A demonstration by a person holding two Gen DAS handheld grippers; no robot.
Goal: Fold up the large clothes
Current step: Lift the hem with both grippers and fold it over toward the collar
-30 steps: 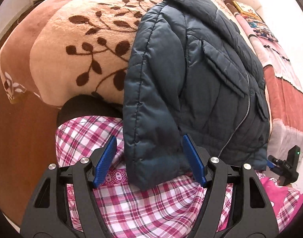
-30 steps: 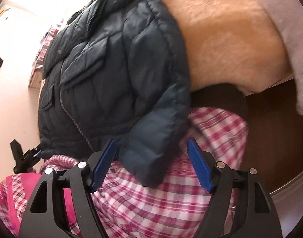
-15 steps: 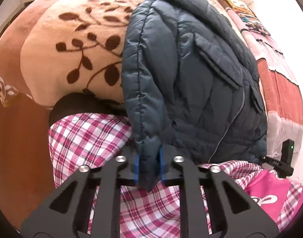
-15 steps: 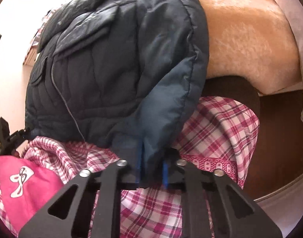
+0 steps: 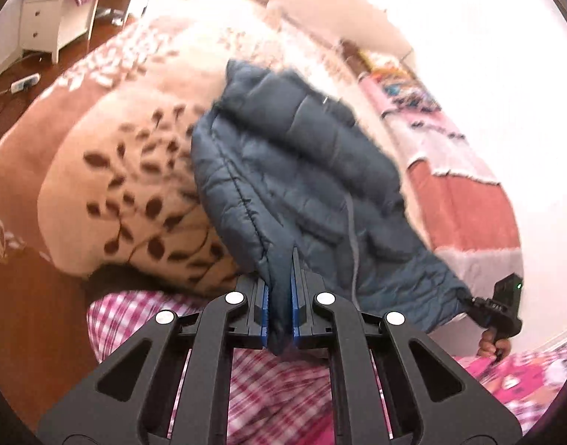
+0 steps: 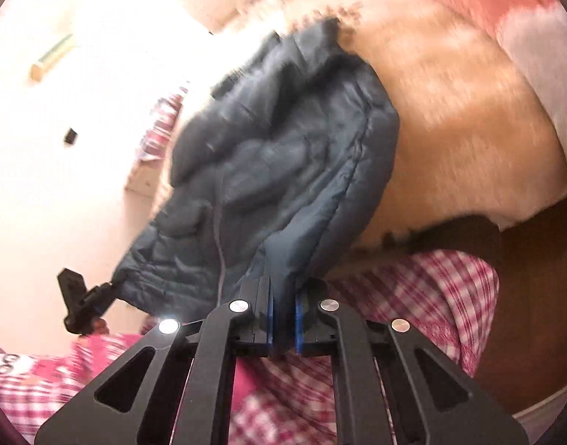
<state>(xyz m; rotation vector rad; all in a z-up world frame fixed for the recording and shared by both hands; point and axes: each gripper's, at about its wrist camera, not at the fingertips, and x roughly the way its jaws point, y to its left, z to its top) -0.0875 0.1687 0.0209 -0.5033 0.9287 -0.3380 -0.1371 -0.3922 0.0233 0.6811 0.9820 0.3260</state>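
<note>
Blue-padded, the left gripper (image 5: pixel 279 309) was clenched on one sleeve cuff of the dark quilted jacket (image 5: pixel 302 181), and the right gripper (image 6: pixel 283 319) pinched the other cuff. Between them the jacket hung lifted over the leaf-patterned blanket (image 5: pixel 127 193), above the person's pink plaid clothing (image 6: pixel 424 296).

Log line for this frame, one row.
task: fold jacket | left gripper: shut on sleeve cuff | right gripper: shut on other cuff | jacket partly lifted over blanket | motion blur

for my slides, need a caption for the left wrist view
Left hand-held gripper shut on a jacket cuff, lifted over a blanket.
</note>
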